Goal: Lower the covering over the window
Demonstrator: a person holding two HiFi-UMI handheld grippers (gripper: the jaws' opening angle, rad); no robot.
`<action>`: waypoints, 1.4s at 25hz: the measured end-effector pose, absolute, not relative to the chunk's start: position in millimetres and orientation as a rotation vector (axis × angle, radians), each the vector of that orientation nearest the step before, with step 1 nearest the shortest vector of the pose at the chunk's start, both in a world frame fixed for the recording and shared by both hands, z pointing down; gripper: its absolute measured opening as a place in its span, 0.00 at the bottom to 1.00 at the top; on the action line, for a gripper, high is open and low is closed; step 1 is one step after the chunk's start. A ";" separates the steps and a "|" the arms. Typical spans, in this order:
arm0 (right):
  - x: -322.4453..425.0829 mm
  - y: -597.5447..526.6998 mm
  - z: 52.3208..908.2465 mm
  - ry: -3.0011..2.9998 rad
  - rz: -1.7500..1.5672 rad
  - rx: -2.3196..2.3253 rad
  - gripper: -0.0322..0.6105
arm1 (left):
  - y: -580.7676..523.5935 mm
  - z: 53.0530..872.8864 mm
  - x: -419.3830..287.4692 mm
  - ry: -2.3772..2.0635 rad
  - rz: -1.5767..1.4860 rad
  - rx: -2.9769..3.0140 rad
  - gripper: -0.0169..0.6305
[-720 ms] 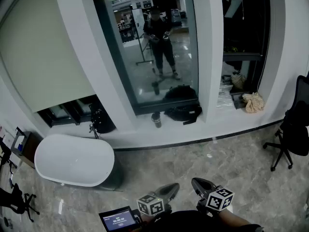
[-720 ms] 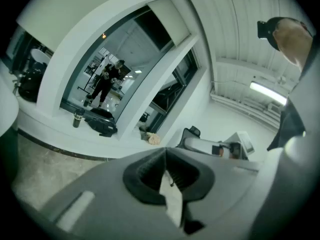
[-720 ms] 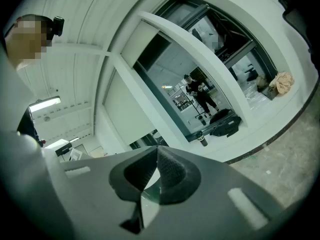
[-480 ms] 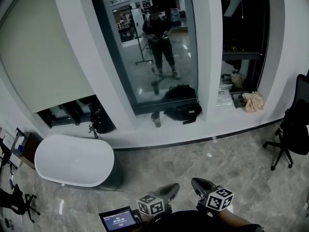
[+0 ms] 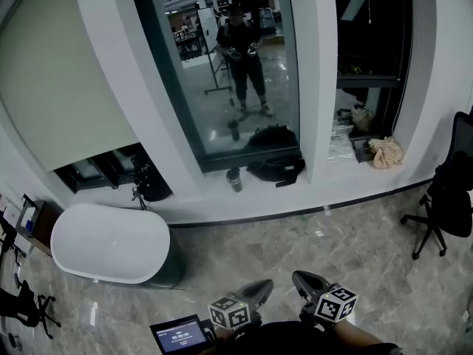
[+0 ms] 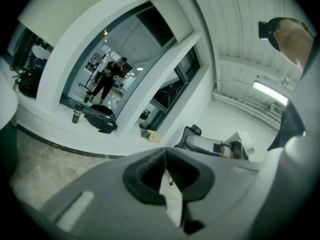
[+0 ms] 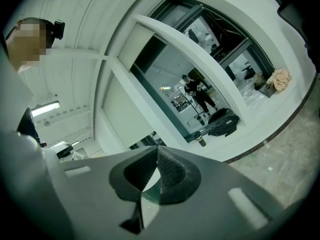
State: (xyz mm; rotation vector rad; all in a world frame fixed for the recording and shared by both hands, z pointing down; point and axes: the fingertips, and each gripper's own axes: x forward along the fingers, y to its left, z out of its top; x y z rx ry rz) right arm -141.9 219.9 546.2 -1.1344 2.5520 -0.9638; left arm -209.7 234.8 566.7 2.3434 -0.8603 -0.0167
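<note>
Both pairs of tongs are held low and close to the body, side by side: the left tongs [image 6: 165, 150] are clenched on nothing and the right tongs [image 7: 157, 147] likewise, tips meeting with no cord or cloth between them. We judge this a carrying posture, since the work lies well ahead of them. The window [image 5: 229, 87] stands straight ahead of the tongs and far out of their reach, its dark glass bare and showing a reflection [image 5: 240, 50] of the person who holds them. Its blind [image 6: 169, 13] sits high above the tongs, drawn up to the top of the frame, so we take the lowering as not yet begun. No pull chain can be made out from here. Ahead and to the left of the left tongs, a neighbouring blind [image 5: 59, 87] hangs most of the way down. On the sill [image 5: 325, 191] before the glass stand a tumbler [image 5: 234, 180] and a slumped dark bag [image 5: 277, 170], and what either holds we cannot tell. Further right lies a pale bundle [image 5: 386, 154]. A white tub [image 5: 111, 242] rests on the floor [image 5: 355, 250] left of the left tongs, its inside not shown, and an office chair [image 5: 451, 198] stands right of the right tongs.
</note>
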 end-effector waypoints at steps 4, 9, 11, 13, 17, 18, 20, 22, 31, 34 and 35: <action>-115.9 210.9 550.9 2.537 -0.989 -1.130 0.06 | 228.5 570.1 -184.2 -0.860 -0.006 2.335 0.03; -65.6 191.1 548.2 2.527 -0.975 -1.144 0.06 | 209.7 572.3 -136.1 -0.845 -0.012 2.331 0.03; -41.3 185.4 549.2 2.514 -0.973 -1.169 0.06 | 204.0 573.9 -112.2 -0.823 -0.010 2.334 0.03; -17.9 179.5 550.5 2.502 -0.969 -1.190 0.06 | 199.1 573.3 -86.9 -0.795 -0.002 2.345 0.03; 17.4 164.0 553.2 2.451 -0.994 -1.205 0.06 | 184.4 569.5 -52.9 -0.760 0.021 2.363 0.03; 23.6 158.3 554.3 2.436 -1.002 -1.207 0.06 | 177.5 569.5 -50.0 -0.764 0.024 2.359 0.03; 32.4 145.6 555.8 2.416 -1.010 -1.211 0.06 | 161.9 570.6 -46.1 -0.770 0.033 2.353 0.03; 39.1 129.7 556.1 2.403 -1.008 -1.214 0.06 | 144.3 571.9 -39.8 -0.762 0.049 2.358 0.03; 81.0 -4.3 573.3 2.275 -0.956 -1.382 0.06 | -22.0 574.1 -21.8 -0.695 0.063 2.382 0.03; 87.5 -68.0 566.1 2.233 -0.927 -1.457 0.06 | -107.6 568.1 -25.5 -0.674 0.018 2.399 0.03; 85.0 -88.4 560.3 2.231 -0.911 -1.468 0.06 | -137.9 562.3 -28.7 -0.667 0.002 2.426 0.03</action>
